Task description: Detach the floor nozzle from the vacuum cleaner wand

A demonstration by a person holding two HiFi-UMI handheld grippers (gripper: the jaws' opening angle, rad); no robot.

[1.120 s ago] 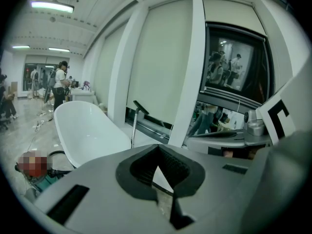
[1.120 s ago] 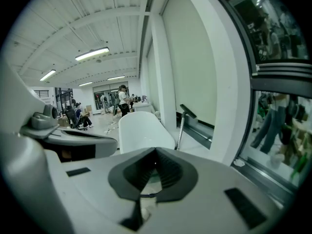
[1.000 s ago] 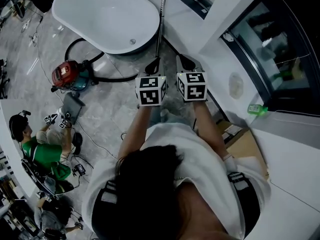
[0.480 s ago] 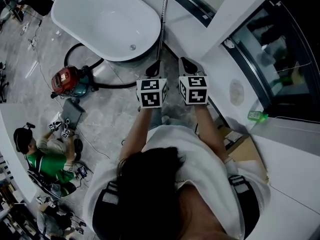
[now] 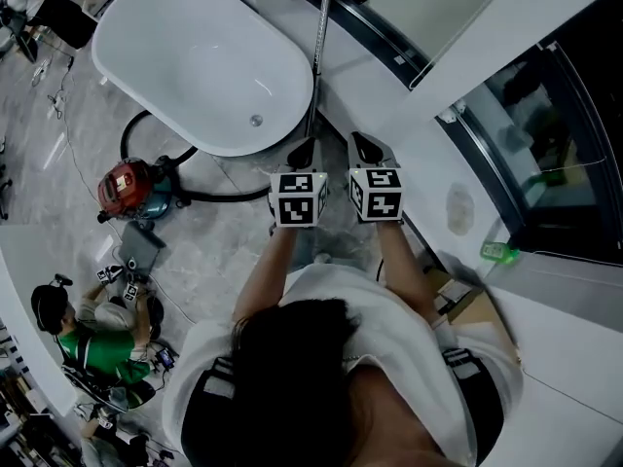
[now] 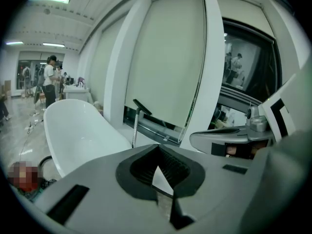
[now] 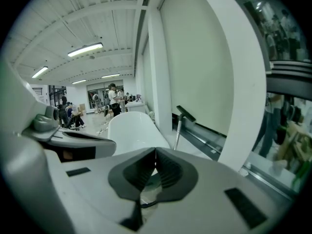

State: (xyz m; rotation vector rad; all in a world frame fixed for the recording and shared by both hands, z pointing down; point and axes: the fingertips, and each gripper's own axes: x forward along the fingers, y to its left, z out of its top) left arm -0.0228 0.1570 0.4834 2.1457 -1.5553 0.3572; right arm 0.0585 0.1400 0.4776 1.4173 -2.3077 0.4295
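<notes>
Metal wand [image 5: 316,66] ahead, apart from left gripper [image 5: 301,152], right gripper [image 5: 367,148]; jaws pressed together.

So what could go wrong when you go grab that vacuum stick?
1. The wand stands propped beside the bathtub; a clumsy nudge might tip it over.
2. The hose from the red vacuum lies across the floor right ahead of the person, so tripping is possible.
3. The left gripper and right gripper are both shut and empty; unless opened first, they would just bump the wand.
</notes>
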